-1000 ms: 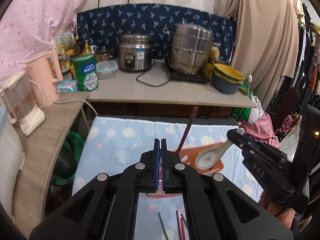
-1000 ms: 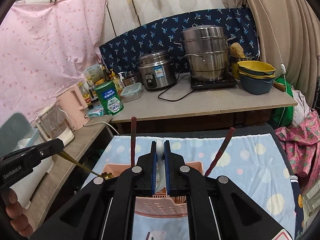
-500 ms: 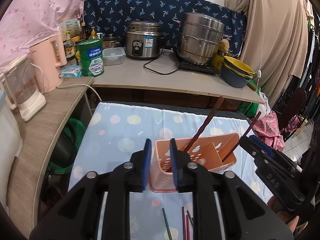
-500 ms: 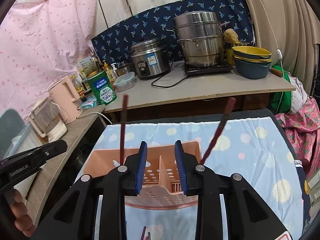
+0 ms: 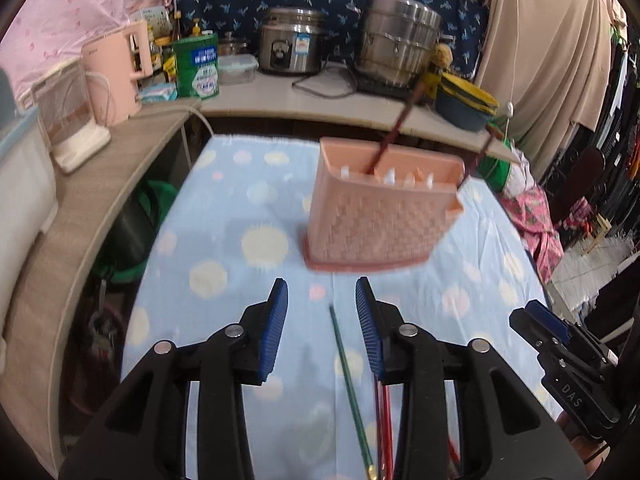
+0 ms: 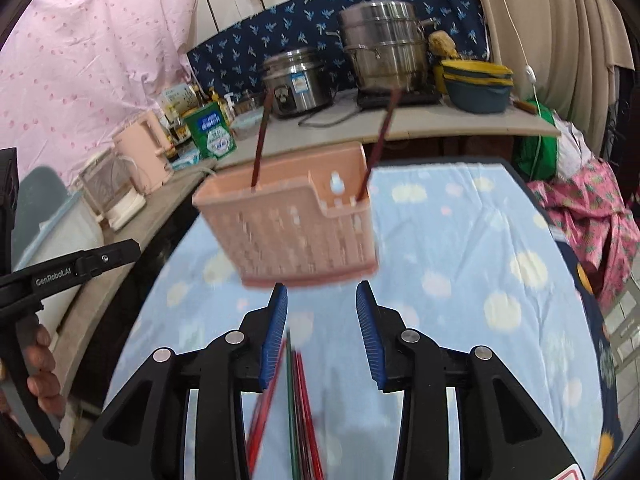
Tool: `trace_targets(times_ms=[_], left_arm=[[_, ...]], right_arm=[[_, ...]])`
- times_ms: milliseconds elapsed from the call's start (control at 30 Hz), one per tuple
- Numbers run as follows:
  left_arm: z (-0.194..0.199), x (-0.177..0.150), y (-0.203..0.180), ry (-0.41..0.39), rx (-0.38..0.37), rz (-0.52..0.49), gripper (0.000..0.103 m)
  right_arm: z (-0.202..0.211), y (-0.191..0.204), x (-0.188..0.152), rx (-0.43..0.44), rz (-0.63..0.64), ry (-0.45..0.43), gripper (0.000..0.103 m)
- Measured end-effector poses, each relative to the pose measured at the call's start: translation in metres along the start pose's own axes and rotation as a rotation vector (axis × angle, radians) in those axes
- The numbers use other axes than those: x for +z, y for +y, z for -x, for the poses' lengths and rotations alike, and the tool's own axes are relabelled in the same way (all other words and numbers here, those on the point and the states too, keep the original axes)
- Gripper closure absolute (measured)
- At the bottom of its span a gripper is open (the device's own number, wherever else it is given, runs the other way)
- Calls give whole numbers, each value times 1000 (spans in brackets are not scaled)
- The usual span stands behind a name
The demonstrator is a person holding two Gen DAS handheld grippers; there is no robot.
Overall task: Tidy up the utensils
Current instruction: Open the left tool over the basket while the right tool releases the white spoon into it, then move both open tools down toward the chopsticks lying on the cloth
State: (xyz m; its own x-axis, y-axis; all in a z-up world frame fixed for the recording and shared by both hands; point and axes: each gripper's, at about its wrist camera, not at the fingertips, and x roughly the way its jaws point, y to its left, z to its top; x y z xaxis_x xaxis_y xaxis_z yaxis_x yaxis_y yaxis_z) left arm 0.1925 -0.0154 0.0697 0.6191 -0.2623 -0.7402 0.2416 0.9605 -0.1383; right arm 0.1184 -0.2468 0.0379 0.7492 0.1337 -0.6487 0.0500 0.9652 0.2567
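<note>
A pink perforated utensil caddy (image 5: 380, 220) (image 6: 296, 228) stands on the blue spotted cloth, with two dark red chopsticks (image 5: 394, 132) (image 6: 380, 136) leaning out of it. In front of it a green chopstick (image 5: 348, 376) and several red chopsticks (image 6: 304, 400) lie loose on the cloth. My left gripper (image 5: 322, 292) hovers over the green chopstick, its jaws opening and pressing on nothing. My right gripper (image 6: 322, 296) hangs above the loose chopsticks just short of the caddy, its jaws also opening and holding nothing. Each gripper shows at the edge of the other's view.
Behind the cloth-covered table (image 5: 224, 240) runs a counter with a rice cooker (image 5: 290, 46), a steel steamer pot (image 5: 400, 40), stacked bowls (image 5: 466, 102) and a green tin (image 5: 198, 66). A side shelf at the left holds a pink kettle (image 5: 116, 72). Clothes hang at the right.
Both grippers were shut on a spoon above the caddy; their jaws have since opened, the spoons are out of them, and both have drawn back and down toward the loose chopsticks.
</note>
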Motion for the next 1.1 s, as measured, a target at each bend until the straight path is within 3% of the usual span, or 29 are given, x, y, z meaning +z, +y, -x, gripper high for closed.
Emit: trace_targets(times_ms=[167, 500, 700, 867, 1100], left_arm=[[-2, -60, -2, 79, -4, -4, 69], [-10, -146, 2, 190, -4, 18, 67], [-10, -168, 4, 209, -16, 38, 67], [-10, -172, -2, 210, -23, 30, 67], [-15, -171, -13, 217, -34, 8, 67]], right_arm=[[16, -7, -67, -38, 11, 88, 68], [29, -14, -146, -73, 14, 207, 68], [30, -7, -158, -59, 29, 221, 69], [22, -3, -162, -66, 51, 240, 82], [16, -4, -168, -77, 57, 256, 86]])
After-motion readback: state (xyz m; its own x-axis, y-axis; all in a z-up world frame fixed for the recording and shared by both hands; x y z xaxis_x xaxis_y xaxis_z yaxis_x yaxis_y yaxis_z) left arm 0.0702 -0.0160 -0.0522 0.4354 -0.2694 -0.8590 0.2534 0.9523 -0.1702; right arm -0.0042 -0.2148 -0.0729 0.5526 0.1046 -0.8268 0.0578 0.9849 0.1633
